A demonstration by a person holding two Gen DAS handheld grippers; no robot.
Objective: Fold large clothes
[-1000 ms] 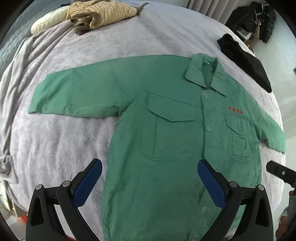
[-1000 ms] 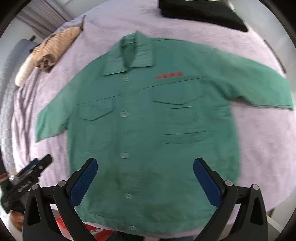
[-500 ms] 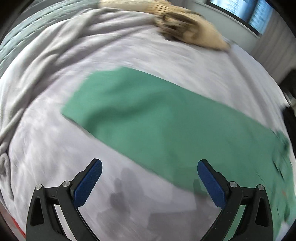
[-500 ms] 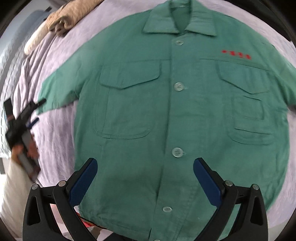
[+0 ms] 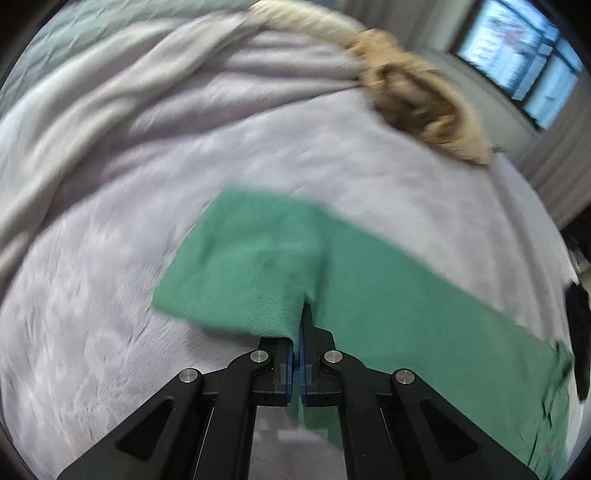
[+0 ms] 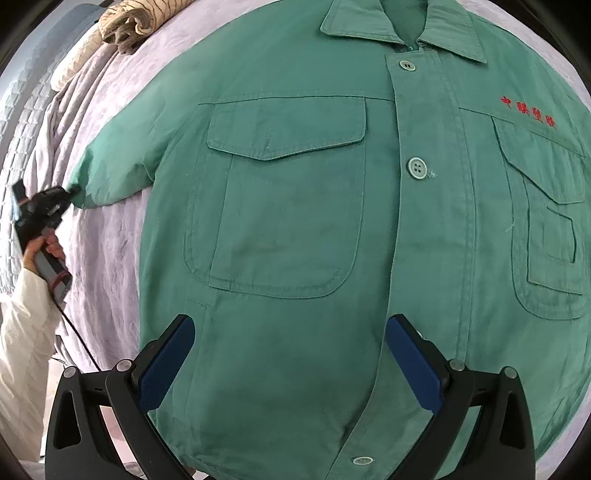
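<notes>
— Start close in. What has the left gripper (image 5: 297, 354) got?

— Its blue pads are pressed together on the near edge of the sleeve (image 5: 258, 266) of the green jacket (image 6: 332, 221); its jaws have just been closing, and a fold of cloth stands up between them. How much fabric is pinched I cannot tell, since the fingers cover the spot and the whole left wrist view is smeared with blur.

— And the right gripper (image 6: 291, 363)?

— Its jaws stand wide apart, hanging over the lower front of the jacket with nothing between the pads. Whether the tips touch the cloth is not clear.

— Where does the jacket lie?

— Spread flat, front up and buttoned, on the pale lilac bedspread (image 5: 92, 295). In the right wrist view it fills nearly the whole picture; its right sleeve and most of the hem are cut off by the edge. The red lettering (image 6: 528, 112) on the chest is too small to read.

— Can you see the other hand there?

— At the left edge, yes: a hand (image 6: 40, 247) in a white sleeve (image 6: 22, 332) grips the handle, and the gripper's tip meets the cuff. Its jaws are too small to make out from there.

— Further back?

— A bundle of tan striped cloth (image 6: 136, 18) at the head of the bed, blurred in the left wrist view. A dark item (image 5: 578, 332) is half cut off at the right, and a window (image 5: 524, 55) beyond.
</notes>
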